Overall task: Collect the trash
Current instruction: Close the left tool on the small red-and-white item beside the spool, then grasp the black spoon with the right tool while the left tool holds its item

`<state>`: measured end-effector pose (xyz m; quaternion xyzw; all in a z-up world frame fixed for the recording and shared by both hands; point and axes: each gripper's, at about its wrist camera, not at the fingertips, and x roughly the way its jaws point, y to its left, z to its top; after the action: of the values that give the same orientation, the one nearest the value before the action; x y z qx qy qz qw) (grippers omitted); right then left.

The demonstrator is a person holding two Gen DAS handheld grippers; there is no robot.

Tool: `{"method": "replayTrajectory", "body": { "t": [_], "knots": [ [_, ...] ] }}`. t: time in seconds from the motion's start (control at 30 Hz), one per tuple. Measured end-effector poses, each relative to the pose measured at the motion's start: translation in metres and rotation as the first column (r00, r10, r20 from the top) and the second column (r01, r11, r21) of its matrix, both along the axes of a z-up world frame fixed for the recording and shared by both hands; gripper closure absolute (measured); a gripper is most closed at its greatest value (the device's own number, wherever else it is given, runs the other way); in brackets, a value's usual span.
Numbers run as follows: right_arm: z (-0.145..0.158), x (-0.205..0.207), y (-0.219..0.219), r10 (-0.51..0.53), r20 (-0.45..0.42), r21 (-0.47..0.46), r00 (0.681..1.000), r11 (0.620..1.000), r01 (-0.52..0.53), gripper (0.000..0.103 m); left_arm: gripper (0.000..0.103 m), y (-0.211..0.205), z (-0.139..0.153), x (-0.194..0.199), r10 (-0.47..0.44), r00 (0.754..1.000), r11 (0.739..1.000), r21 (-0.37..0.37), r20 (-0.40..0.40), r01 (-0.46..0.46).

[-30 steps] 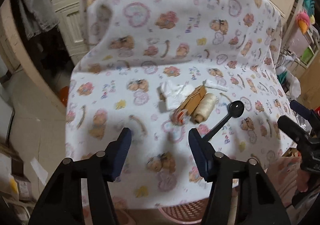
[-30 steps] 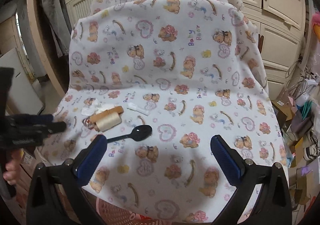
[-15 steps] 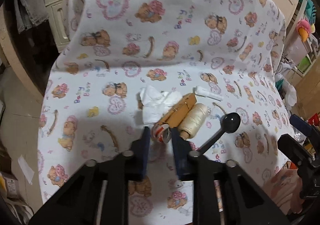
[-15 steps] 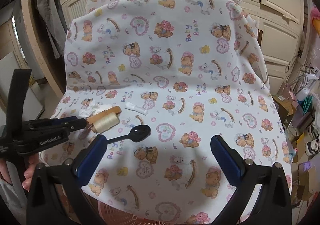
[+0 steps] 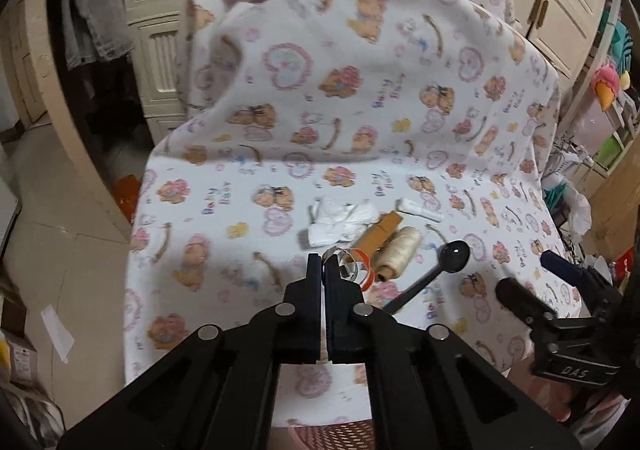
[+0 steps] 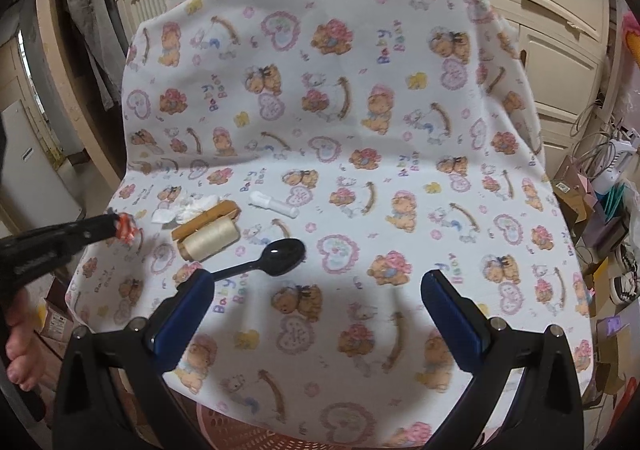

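Observation:
My left gripper (image 5: 323,264) is shut on a crumpled silver and orange wrapper (image 5: 354,264) and holds it just above the bear-print cloth (image 5: 360,110); the wrapper also shows in the right wrist view (image 6: 126,228). Beyond it lie a crumpled white tissue (image 5: 340,218), a brown thread spool (image 5: 380,236), a cream thread spool (image 5: 400,250), a small white tube (image 5: 420,209) and a black plastic spoon (image 5: 440,266). My right gripper (image 6: 316,298) is open and empty, hovering near the front edge, with the spoon (image 6: 276,254) just beyond its left finger.
A pink basket (image 6: 248,432) sits below the cloth's front edge. Cream cabinets (image 6: 560,10) stand behind. Boxes, bags and cables (image 6: 600,210) crowd the right side. Floor and cartons (image 5: 24,350) lie to the left.
My left gripper closed from wide open onto the silver and orange wrapper, then lifted it back off the cloth away from the spools. The right gripper stayed open and shifted slightly closer.

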<state>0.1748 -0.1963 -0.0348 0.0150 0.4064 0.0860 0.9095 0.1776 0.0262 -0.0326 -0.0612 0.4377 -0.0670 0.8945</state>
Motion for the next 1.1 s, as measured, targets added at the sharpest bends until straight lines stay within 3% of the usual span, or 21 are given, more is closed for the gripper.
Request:
{"method": "replayTrajectory", "body": {
  "t": [0.23, 0.57, 0.7, 0.8, 0.9, 0.97, 1.03, 1.1],
  "knots": [
    [-0.019, 0.023, 0.034, -0.028, -0.051, -0.044, 0.998, 0.999, 0.026, 0.0, 0.102, 0.013, -0.004, 0.002, 0.052, 0.998, 0.999, 0.004, -0.032, -0.052],
    [-0.044, 0.039, 0.055, -0.046, -0.053, -0.132, 0.998, 0.991, 0.039, 0.0, 0.102, 0.018, 0.001, 0.002, 0.066, 0.998, 0.998, 0.004, -0.023, -0.066],
    [-0.049, 0.036, 0.052, -0.033, -0.07, -0.125, 0.997, 0.992, 0.024, 0.006, 0.102, 0.015, 0.001, 0.002, 0.064, 0.998, 0.998, 0.027, -0.018, -0.064],
    [-0.049, 0.03, 0.048, -0.009, -0.07, -0.118, 0.998, 0.993, 0.001, 0.019, 0.102, 0.014, 0.001, 0.001, 0.06, 0.998, 0.998, 0.025, -0.019, -0.06],
    [-0.045, 0.02, 0.044, 0.02, -0.066, -0.112, 0.998, 0.993, -0.027, 0.048, 0.102, 0.012, 0.002, -0.001, 0.056, 0.998, 0.998, 0.03, -0.015, -0.056],
    [-0.043, 0.015, 0.044, 0.046, -0.063, -0.112, 0.997, 0.992, -0.053, 0.079, 0.102, 0.01, 0.002, -0.002, 0.053, 0.999, 0.998, 0.033, -0.014, -0.052],
    [-0.042, 0.008, 0.038, 0.072, -0.065, -0.104, 0.995, 0.992, -0.078, 0.091, 0.102, 0.008, 0.002, -0.002, 0.049, 0.999, 0.998, 0.036, -0.015, -0.049],
    [-0.04, 0.003, 0.03, 0.088, -0.07, -0.074, 0.994, 0.993, -0.093, 0.095, 0.102, 0.006, 0.002, -0.002, 0.046, 0.999, 0.998, 0.042, -0.013, -0.045]
  ]
}}
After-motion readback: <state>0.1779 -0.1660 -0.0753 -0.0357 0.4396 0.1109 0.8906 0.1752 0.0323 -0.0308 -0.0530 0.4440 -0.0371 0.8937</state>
